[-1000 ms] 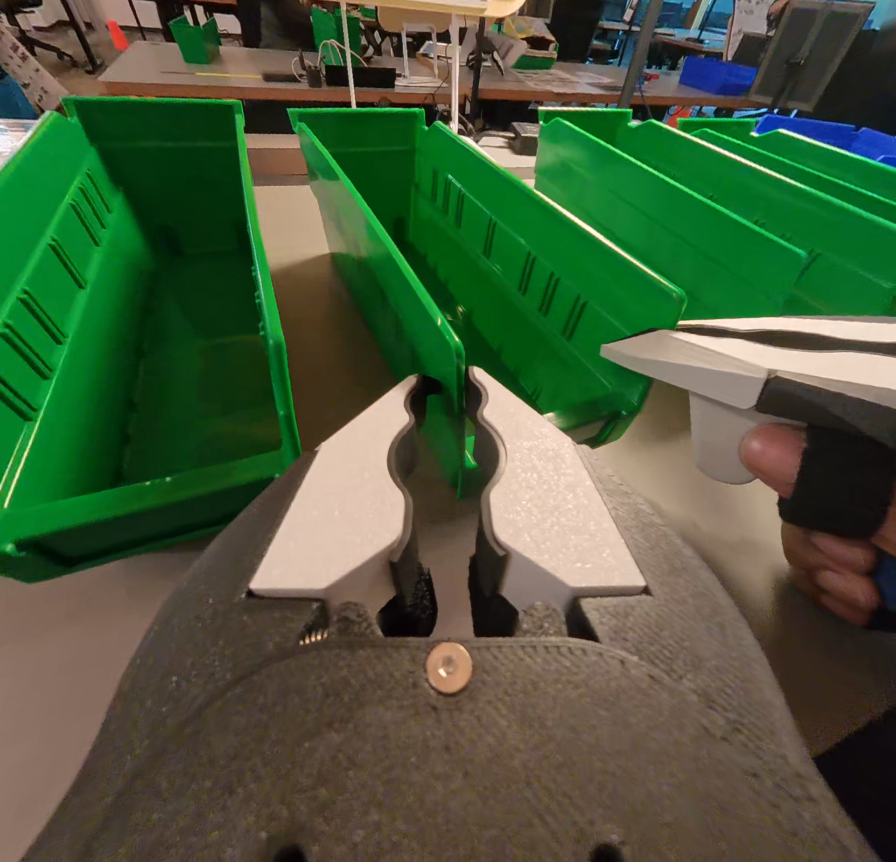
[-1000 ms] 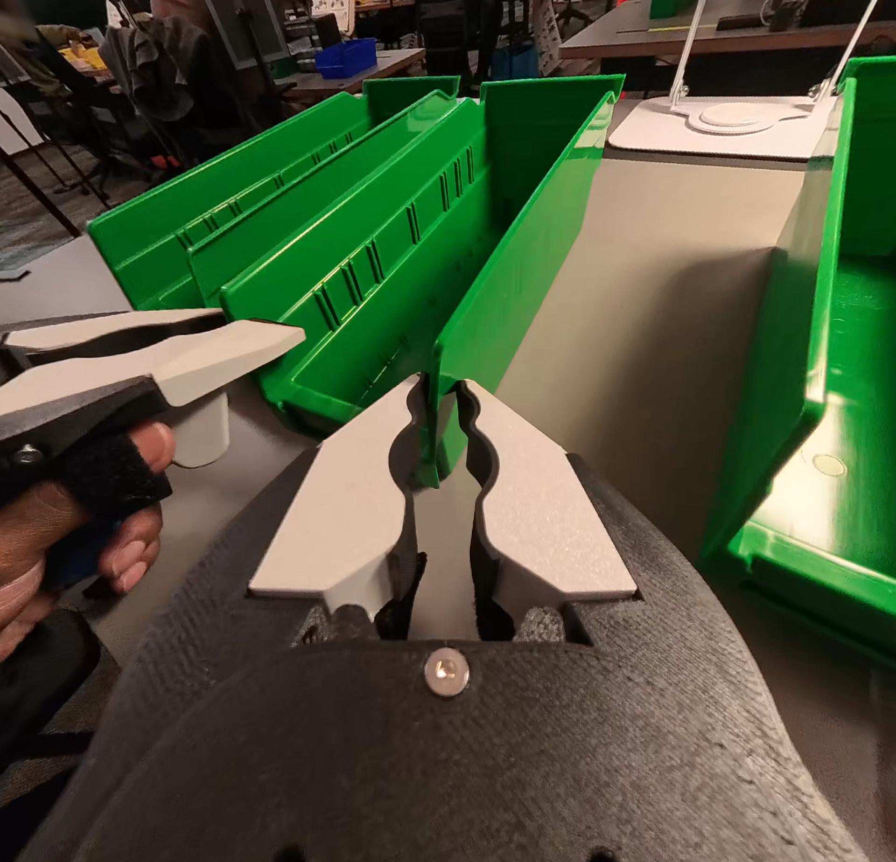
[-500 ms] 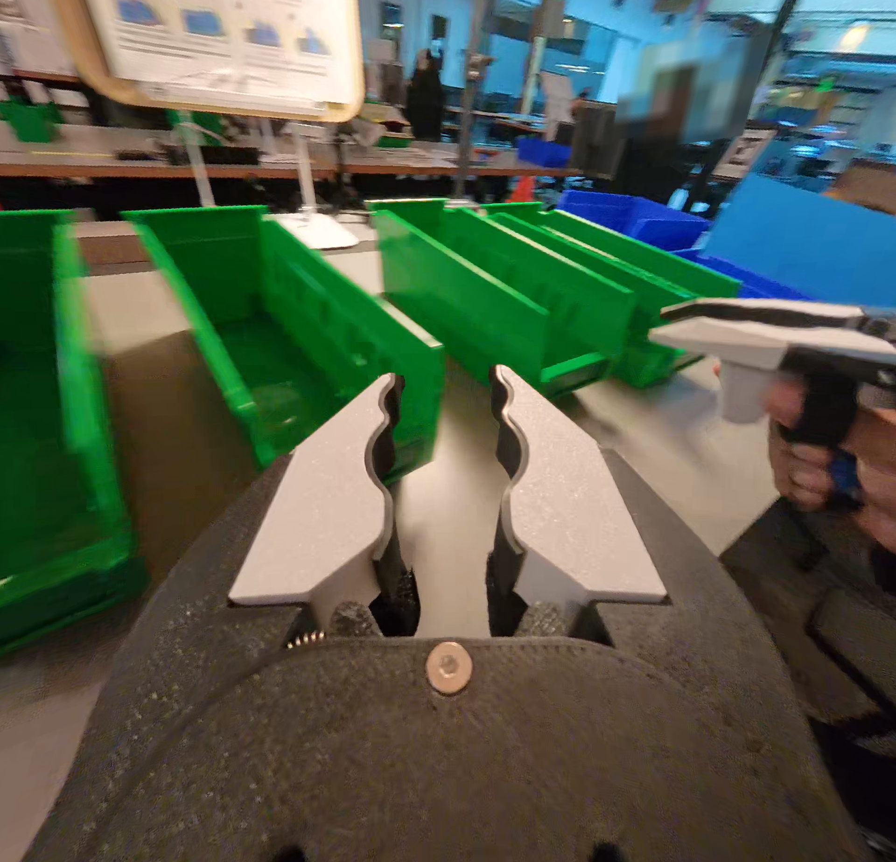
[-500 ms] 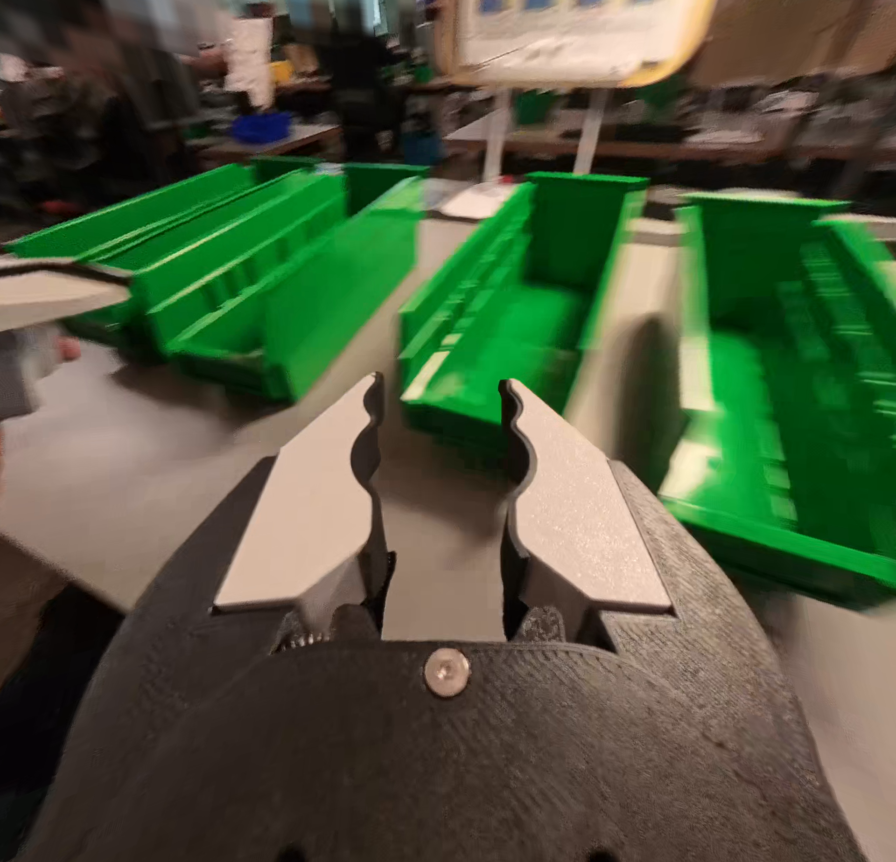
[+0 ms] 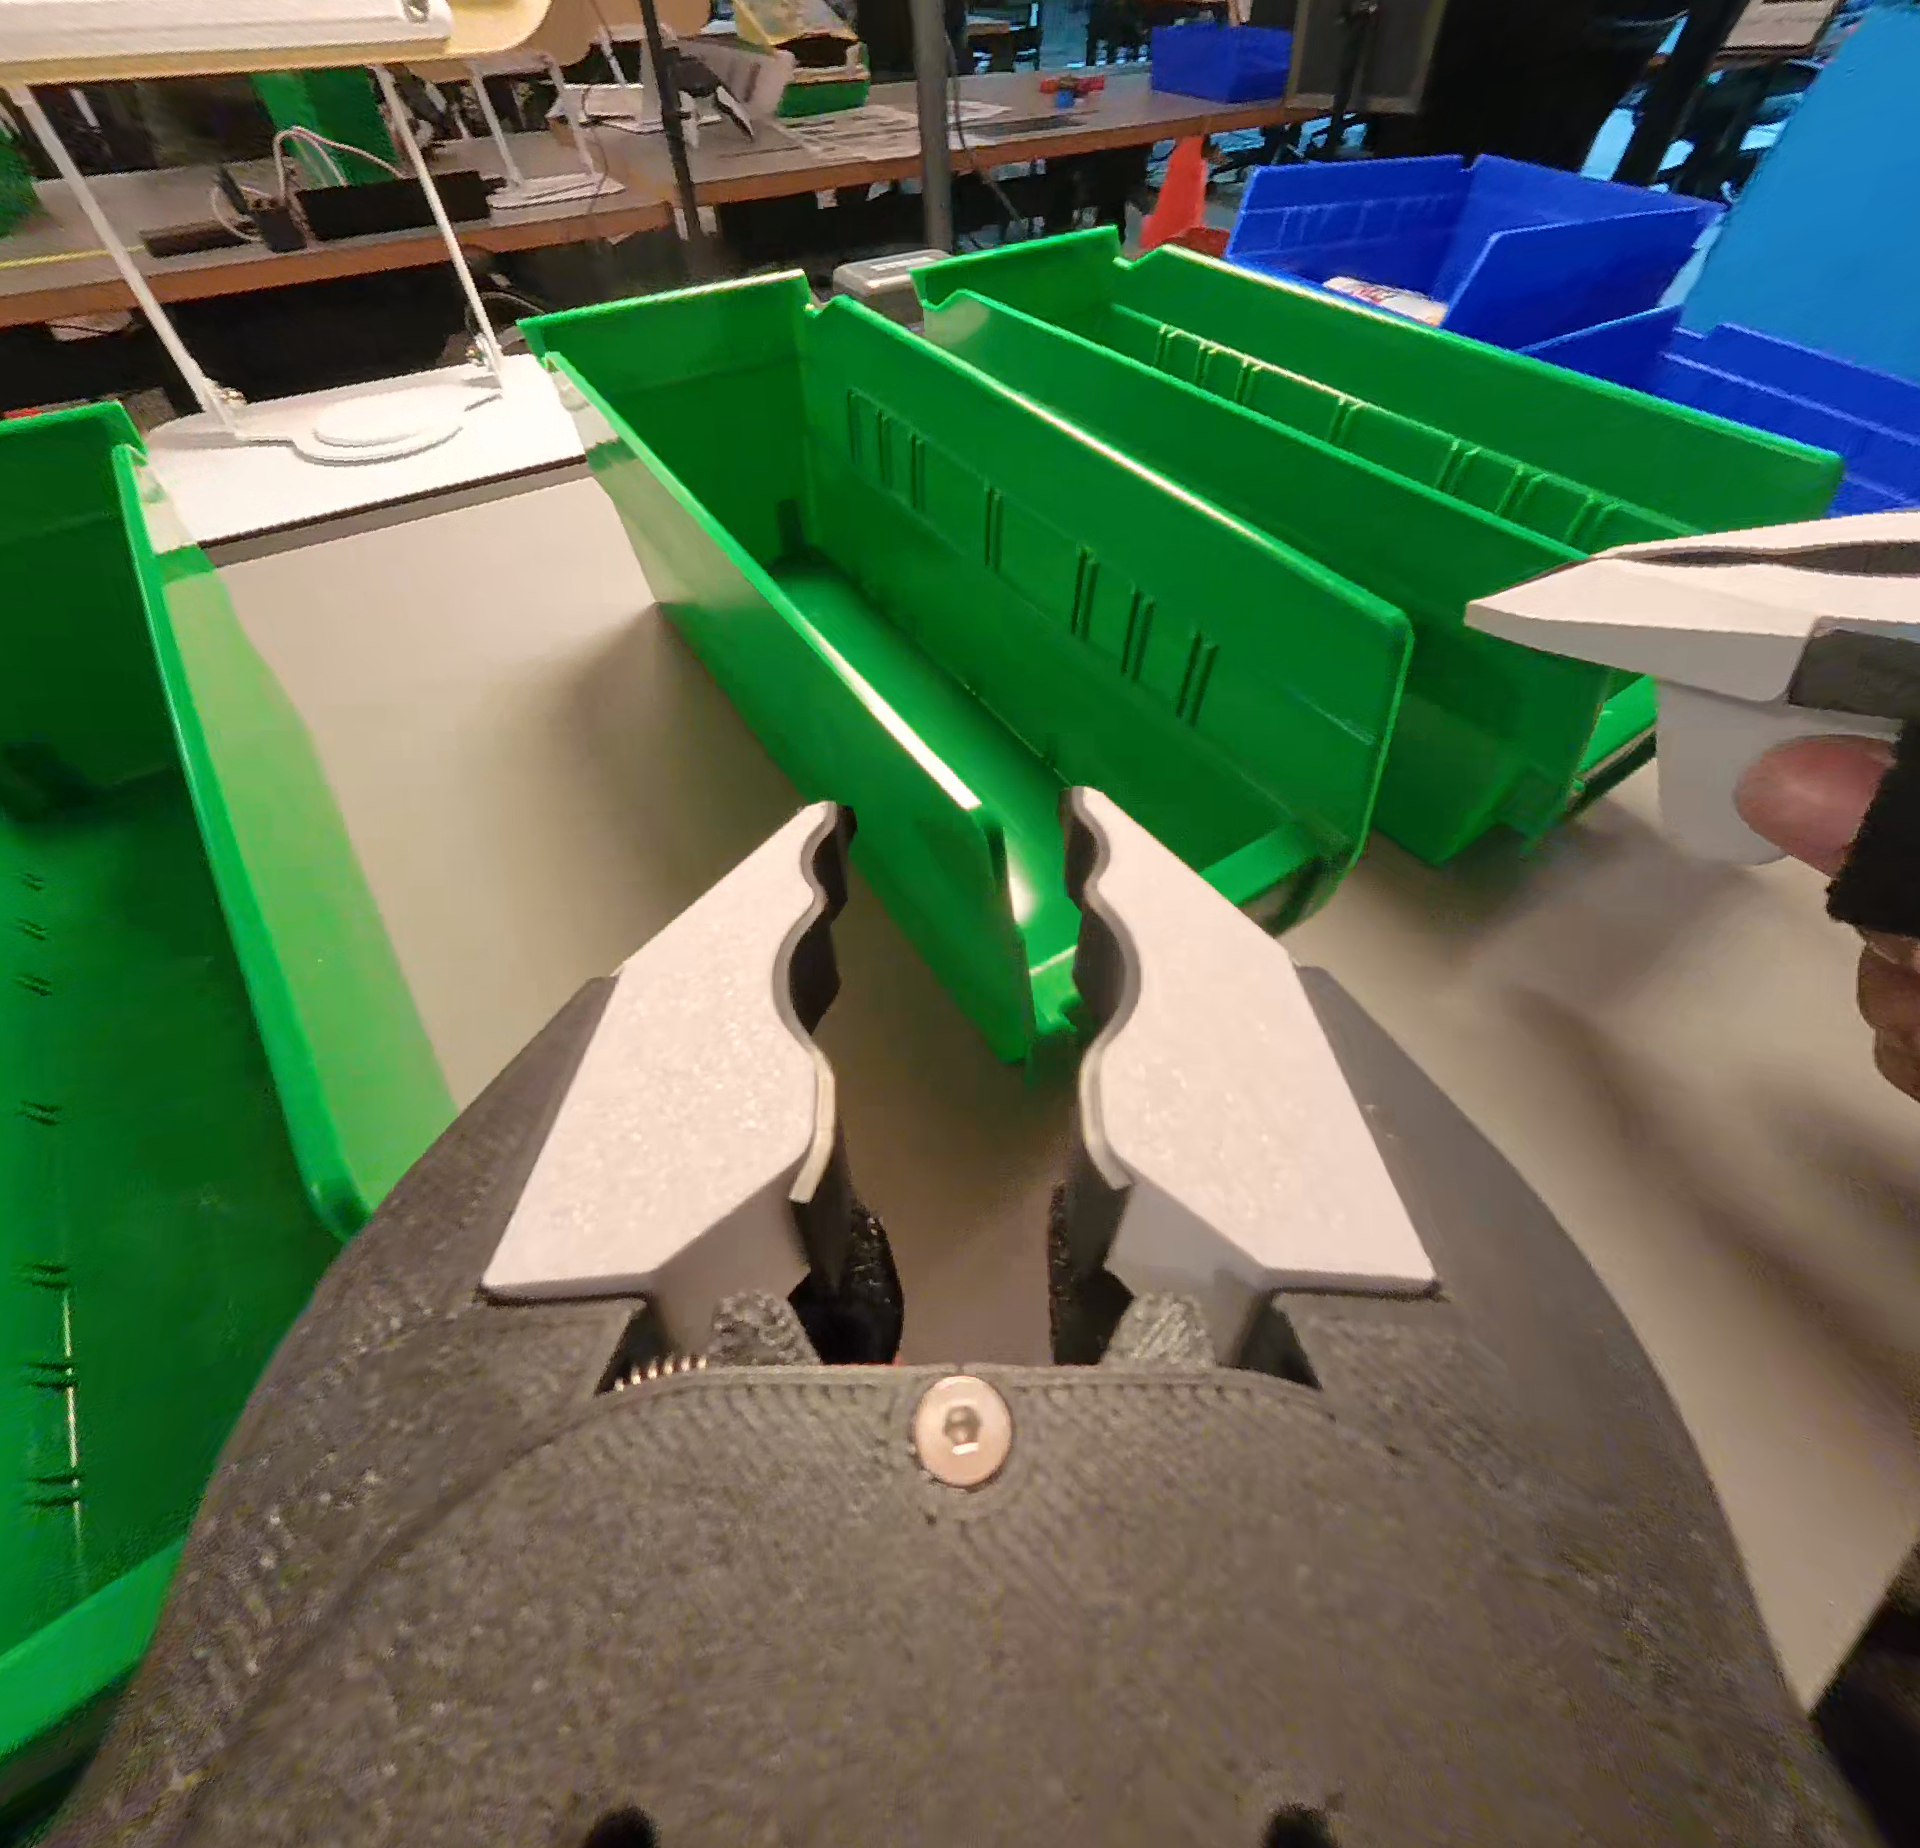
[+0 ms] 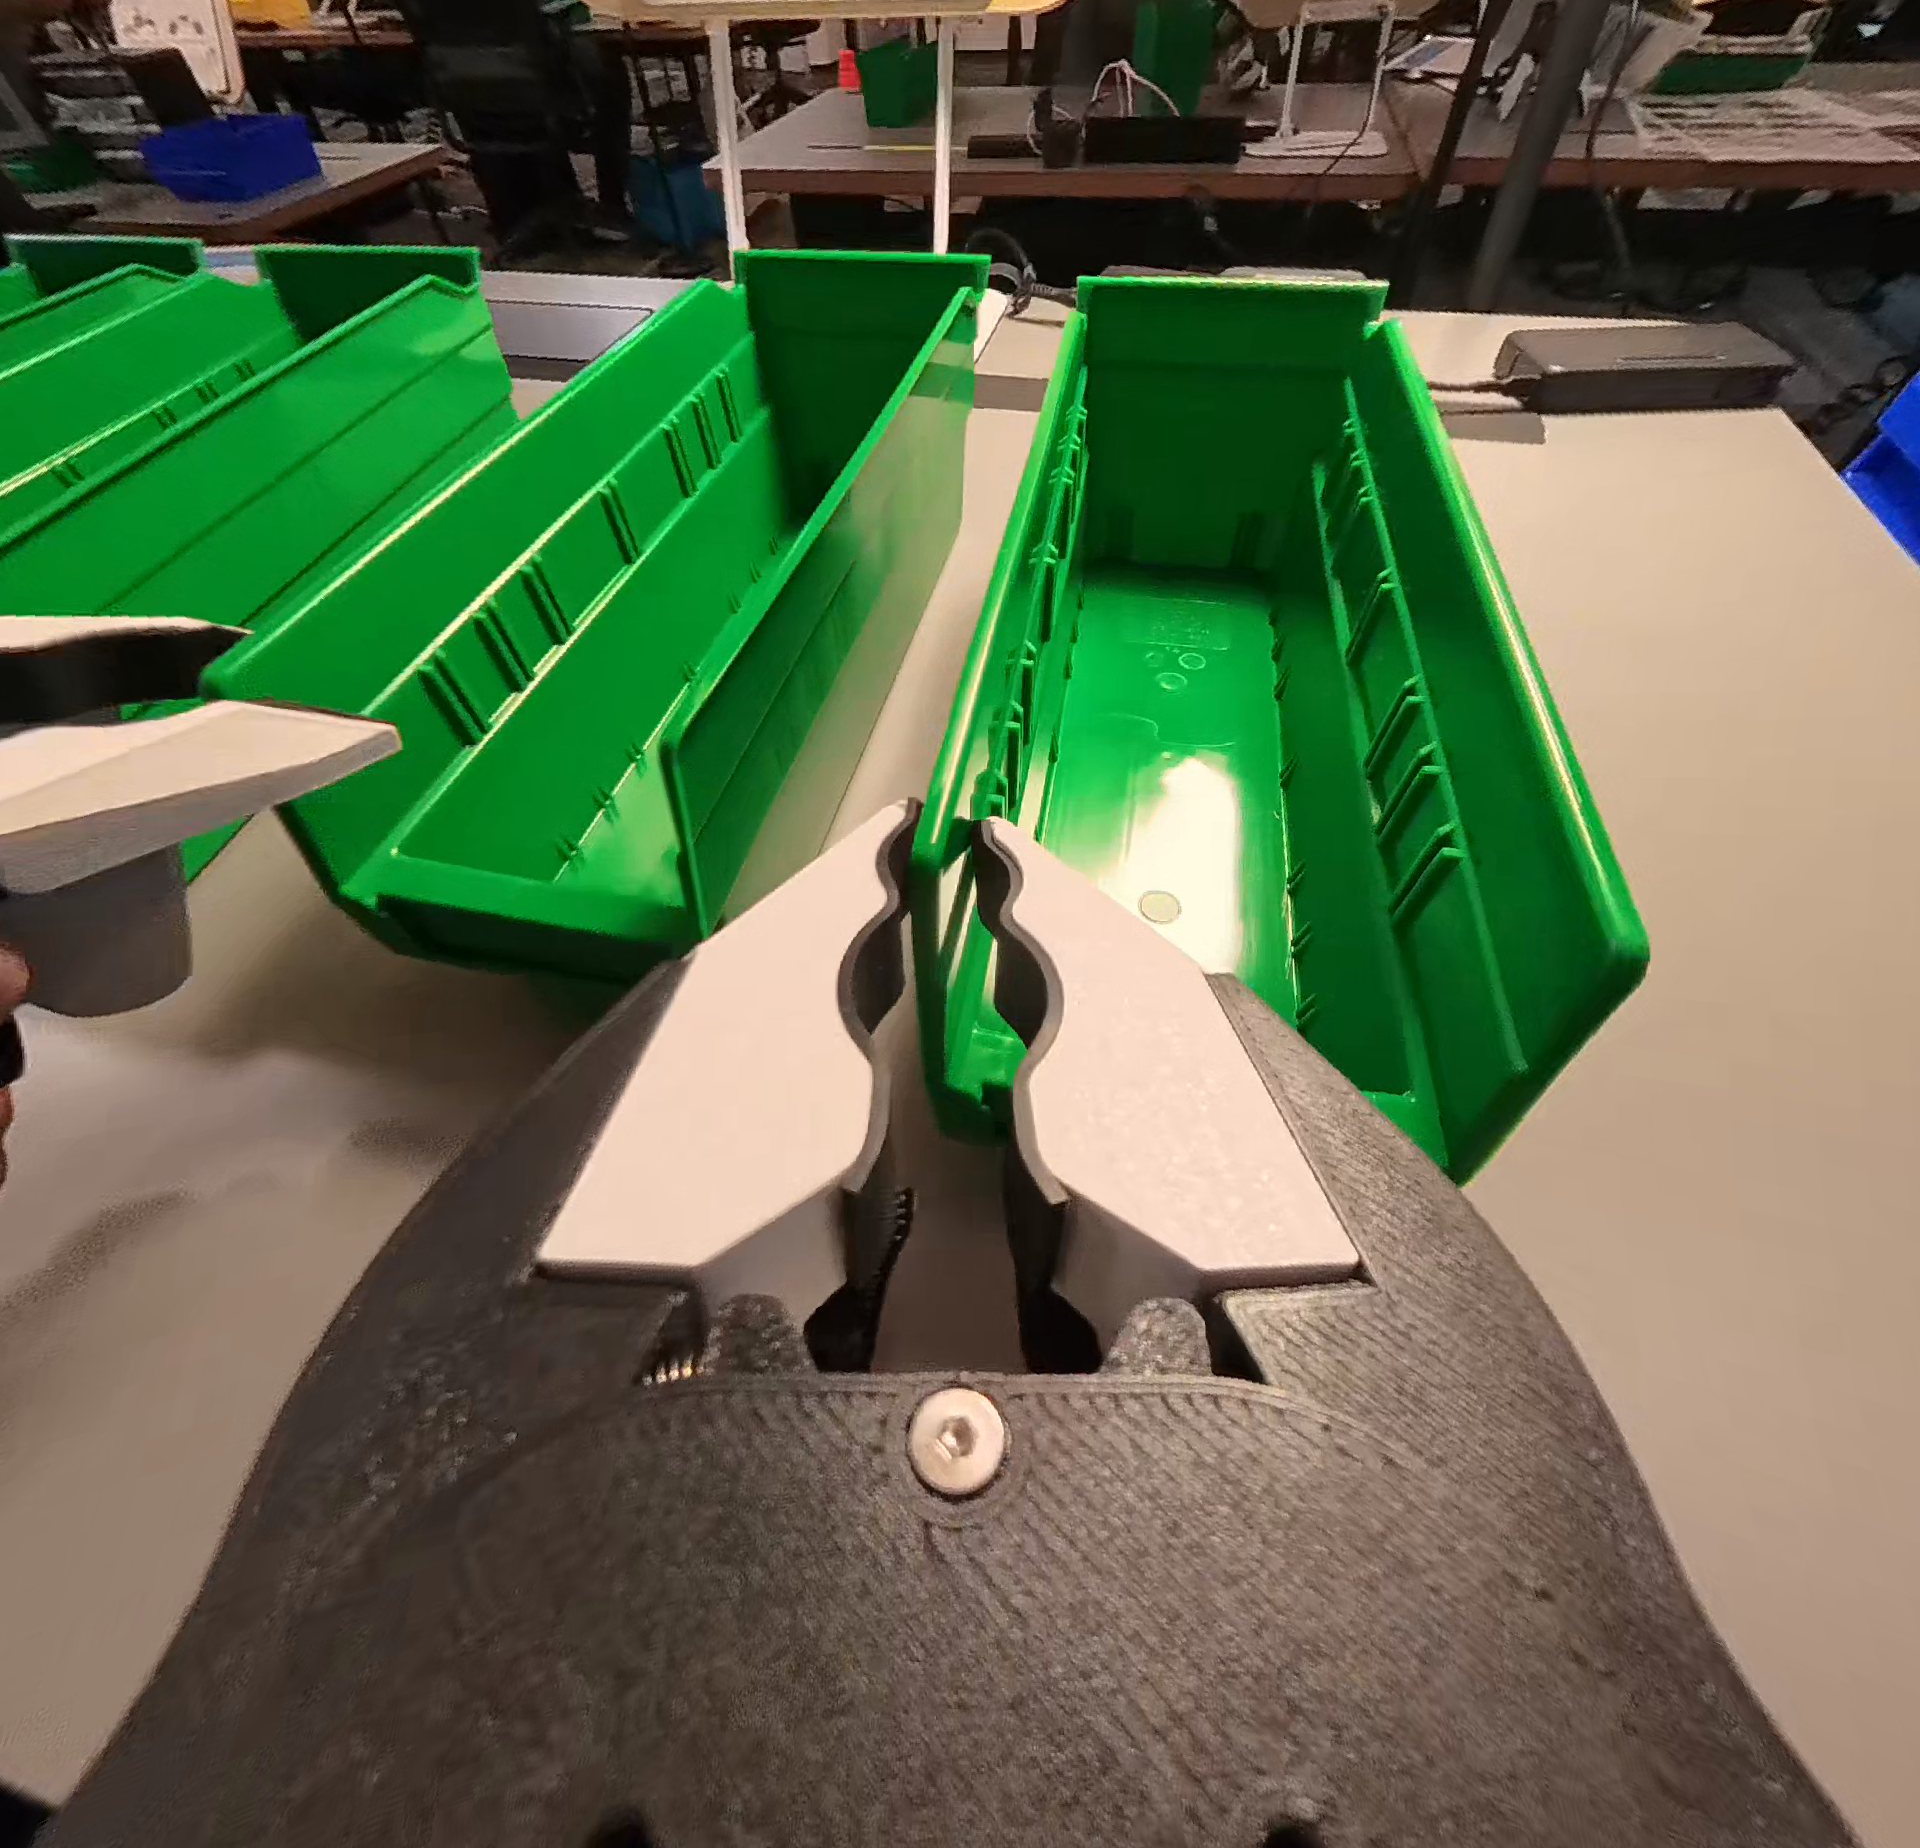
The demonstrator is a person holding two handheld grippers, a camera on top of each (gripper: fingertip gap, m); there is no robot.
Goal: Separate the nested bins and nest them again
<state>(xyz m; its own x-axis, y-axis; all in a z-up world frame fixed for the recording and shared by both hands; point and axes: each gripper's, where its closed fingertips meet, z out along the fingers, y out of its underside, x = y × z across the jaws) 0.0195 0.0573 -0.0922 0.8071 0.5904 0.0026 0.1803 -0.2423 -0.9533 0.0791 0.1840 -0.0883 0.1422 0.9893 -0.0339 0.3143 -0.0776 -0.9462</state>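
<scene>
Several green bins stand side by side on a grey table (image 6: 1714,759). My left gripper (image 5: 951,832) is open. The left wall of the middle green bin (image 5: 1091,603) stands between its fingers, with a clear gap at the left pad. My right gripper (image 6: 945,827) is shut on the front end of the left wall of the wide green bin (image 6: 1195,759) to the right, and both pads press on the wall. That bin also shows in the left wrist view (image 5: 1507,448), beside the right gripper (image 5: 1538,593). The left gripper (image 6: 322,686) shows by the middle bin (image 6: 582,655).
Another green bin (image 5: 156,915) stands left of the middle one, and more green walls (image 6: 260,416) show at the far left. A white stand base (image 5: 343,437) sits behind the bins. Blue bins (image 5: 1455,229) are at the back right. A black box (image 6: 1642,370) lies at the table's far edge.
A second ago both grippers were shut on the middle bin's walls. Both opened and drew back. The right has now shut on the right bin's left wall, and the left stands open around the middle bin's left wall.
</scene>
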